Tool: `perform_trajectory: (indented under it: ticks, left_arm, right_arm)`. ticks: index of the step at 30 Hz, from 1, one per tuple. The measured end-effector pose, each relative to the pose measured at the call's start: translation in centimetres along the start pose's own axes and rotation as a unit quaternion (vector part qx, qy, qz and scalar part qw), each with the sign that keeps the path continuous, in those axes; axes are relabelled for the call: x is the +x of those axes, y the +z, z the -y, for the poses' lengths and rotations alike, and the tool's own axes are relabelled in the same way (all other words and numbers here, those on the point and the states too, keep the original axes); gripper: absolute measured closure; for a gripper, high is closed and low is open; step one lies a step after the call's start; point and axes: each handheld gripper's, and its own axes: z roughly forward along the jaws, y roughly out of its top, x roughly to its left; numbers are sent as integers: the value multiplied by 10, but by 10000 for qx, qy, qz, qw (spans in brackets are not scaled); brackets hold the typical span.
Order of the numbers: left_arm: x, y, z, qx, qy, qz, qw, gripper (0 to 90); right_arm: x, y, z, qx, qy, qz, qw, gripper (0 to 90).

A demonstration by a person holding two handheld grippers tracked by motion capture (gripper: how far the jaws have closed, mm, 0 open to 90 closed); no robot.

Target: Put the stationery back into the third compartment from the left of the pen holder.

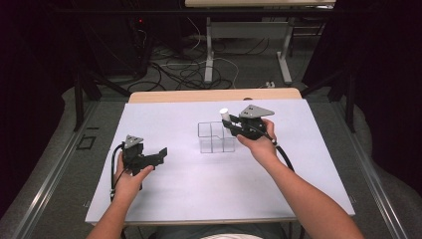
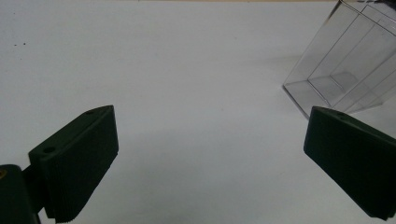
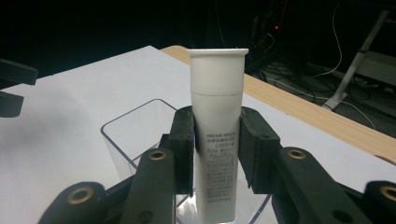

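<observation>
Clamped in the right gripper point(image 3: 217, 140) is a white tube point(image 3: 217, 135), cap end up, its printed body squeezed between the two black jaws. The right gripper view places the tube's lower part over the open top of a clear plastic organizer point(image 3: 135, 126); whether it touches the inside cannot be told. From the high view, the person's right hand point(image 1: 259, 144) holds that gripper at the organizer's right side, the tube's white cap point(image 1: 224, 112) standing above its rim, on a white table point(image 1: 189, 184). Near the table's left side the left gripper point(image 1: 161, 154) sits in the left hand point(image 1: 128, 179). The left gripper view shows its jaws spread wide with nothing between them, over bare white surface, the clear organizer off to the upper right.
</observation>
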Motion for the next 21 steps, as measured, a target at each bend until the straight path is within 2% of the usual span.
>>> perform_trajectory:
  ticks: [5, 10, 12, 21]
  left_arm:
    - [0, 0, 0, 20, 4, -3, 10000, 31]
    - [0, 0, 0, 8, 0, -1, 10000, 31]
    - [1, 0, 0, 14, -6, -4, 10000, 31]
    - [0, 0, 0, 34, 10, -13, 10000, 31]
  right_arm:
    - [1, 5, 4, 24, 22, -2, 10000, 685]
    - [1, 9, 12, 184, 61, 17, 9998, 685]
    - [0, 10, 15, 158, 57, 17, 9999, 685]
    - [-3, 14, 26, 349, 81, 39, 9993, 685]
